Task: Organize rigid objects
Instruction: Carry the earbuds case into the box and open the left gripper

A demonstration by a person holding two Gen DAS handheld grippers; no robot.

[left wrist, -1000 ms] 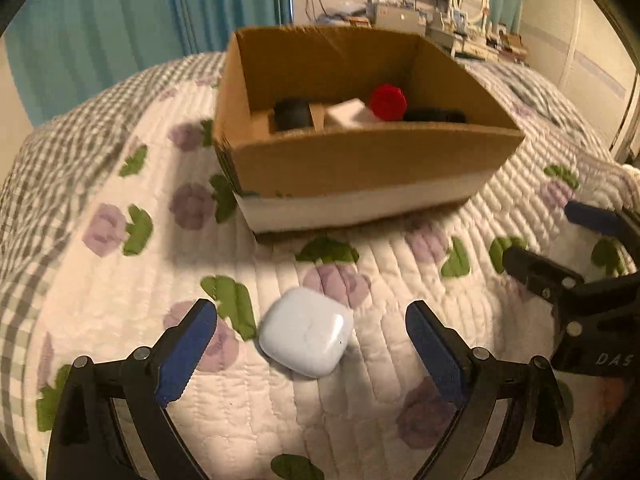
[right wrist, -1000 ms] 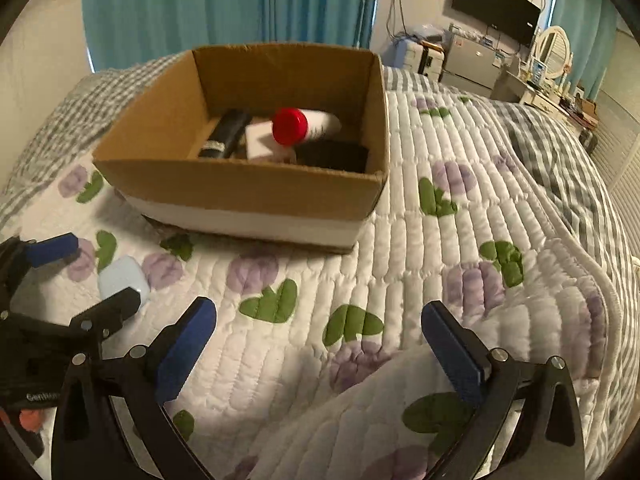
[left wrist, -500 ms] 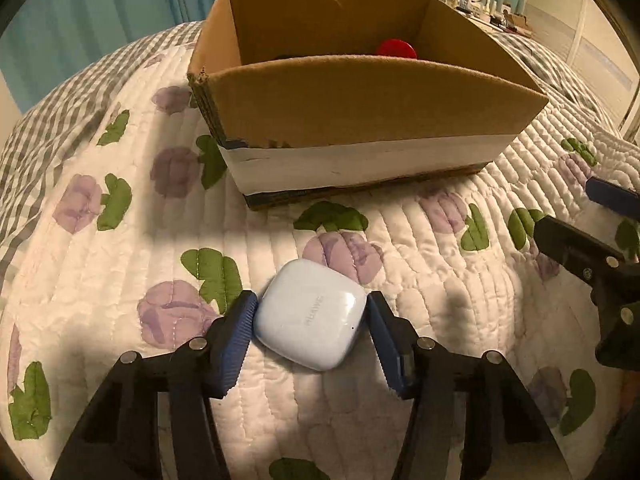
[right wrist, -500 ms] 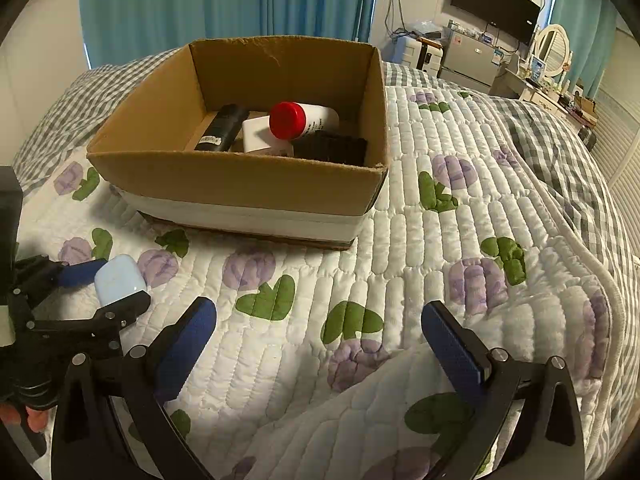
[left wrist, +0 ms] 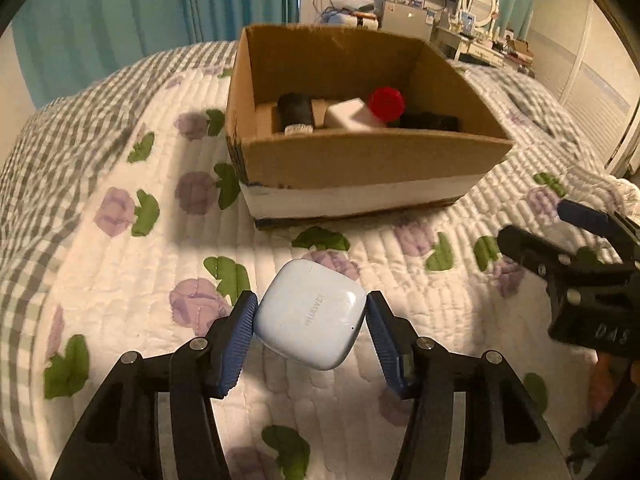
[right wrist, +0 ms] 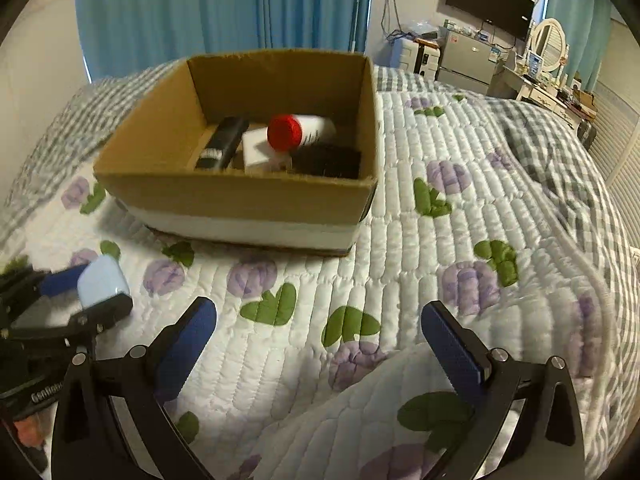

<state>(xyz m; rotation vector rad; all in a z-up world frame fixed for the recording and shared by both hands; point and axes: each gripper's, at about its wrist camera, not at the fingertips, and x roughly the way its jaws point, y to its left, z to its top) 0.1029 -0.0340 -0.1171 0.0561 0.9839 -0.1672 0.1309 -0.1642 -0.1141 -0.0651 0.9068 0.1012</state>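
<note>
My left gripper (left wrist: 310, 322) is shut on a pale blue earbud case (left wrist: 311, 320) and holds it just above the quilt; the case also shows in the right wrist view (right wrist: 102, 285). An open cardboard box (left wrist: 360, 164) stands ahead on the bed and also shows in the right wrist view (right wrist: 240, 196). It holds a red-capped white bottle (right wrist: 298, 131), a black cylinder (right wrist: 224, 144), a white block (right wrist: 258, 152) and a black object (right wrist: 328, 162). My right gripper (right wrist: 316, 336) is open and empty over the quilt, to the right of the left one.
The bed is covered by a white quilt (right wrist: 400, 260) with purple flowers and a grey checked edge. A raised fold of quilt (right wrist: 360, 420) lies under my right gripper. Blue curtains (right wrist: 224, 8), a TV and a dresser stand behind the bed.
My left gripper came down around the earbud case, closed on it and has lifted it off the quilt. The right gripper stayed open and barely moved.
</note>
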